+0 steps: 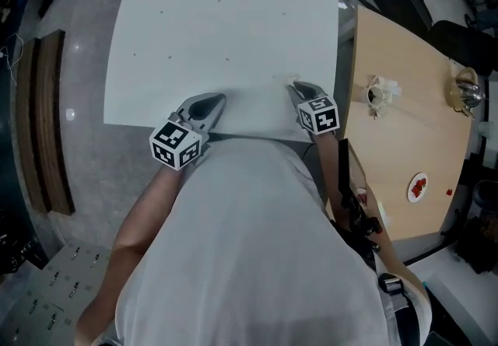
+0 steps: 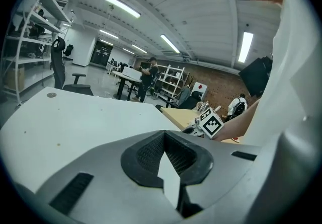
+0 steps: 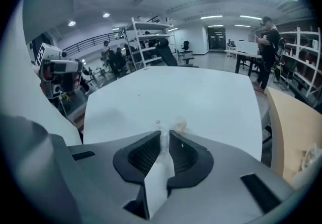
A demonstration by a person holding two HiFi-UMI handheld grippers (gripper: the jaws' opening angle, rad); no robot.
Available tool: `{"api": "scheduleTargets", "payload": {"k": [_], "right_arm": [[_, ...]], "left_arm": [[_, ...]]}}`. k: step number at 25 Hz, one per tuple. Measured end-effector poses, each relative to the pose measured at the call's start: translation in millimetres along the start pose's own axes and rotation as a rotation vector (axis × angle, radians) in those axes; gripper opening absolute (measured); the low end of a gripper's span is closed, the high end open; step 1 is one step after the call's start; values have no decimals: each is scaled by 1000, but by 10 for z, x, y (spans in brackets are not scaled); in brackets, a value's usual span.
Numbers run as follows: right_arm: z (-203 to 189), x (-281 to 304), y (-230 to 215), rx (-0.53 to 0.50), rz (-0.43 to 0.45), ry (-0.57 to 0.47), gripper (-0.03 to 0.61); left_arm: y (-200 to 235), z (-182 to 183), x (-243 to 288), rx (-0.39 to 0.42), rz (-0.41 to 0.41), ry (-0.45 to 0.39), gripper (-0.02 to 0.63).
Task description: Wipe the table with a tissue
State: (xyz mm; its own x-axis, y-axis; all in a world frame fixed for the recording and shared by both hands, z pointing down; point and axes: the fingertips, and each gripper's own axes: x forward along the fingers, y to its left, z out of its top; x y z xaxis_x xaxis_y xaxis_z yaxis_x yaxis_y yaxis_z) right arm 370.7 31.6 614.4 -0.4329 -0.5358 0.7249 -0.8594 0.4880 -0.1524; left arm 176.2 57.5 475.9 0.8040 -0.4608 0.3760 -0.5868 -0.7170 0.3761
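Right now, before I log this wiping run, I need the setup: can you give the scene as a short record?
Surface: white table, small specks on it
Left gripper: jaws together, empty, by the near edge
Right gripper: shut on tissue, by the near edge
Beside: wooden table to the right, small items on it

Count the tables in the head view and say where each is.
2. The white table lies directly ahead, with the tissue near its near edge; the wooden table stands at its right. Others may lie outside the view.
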Motion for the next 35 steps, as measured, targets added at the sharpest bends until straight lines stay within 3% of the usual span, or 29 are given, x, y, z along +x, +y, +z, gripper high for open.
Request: {"api": "scheduleTargets", "payload": {"k": [11,21,27,32,35], "right_arm": [[176,395,213,-140,57,134,58],[128,495,204,-151,1,263,58],[46,404,80,-43,-52,264,56],[168,140,-134,118,-137,75,55],[102,14,-265,164,-187,52,55]], "left_arm": [[477,-6,-299,-64,52,-43,6],[641,66,-253,-85,10,-46,6],[689,54,-320,-72,-22,-24,6],[748,36,-376,-59,-67,-10,6],[806,45,-378,-44,-93,0,6]]}}
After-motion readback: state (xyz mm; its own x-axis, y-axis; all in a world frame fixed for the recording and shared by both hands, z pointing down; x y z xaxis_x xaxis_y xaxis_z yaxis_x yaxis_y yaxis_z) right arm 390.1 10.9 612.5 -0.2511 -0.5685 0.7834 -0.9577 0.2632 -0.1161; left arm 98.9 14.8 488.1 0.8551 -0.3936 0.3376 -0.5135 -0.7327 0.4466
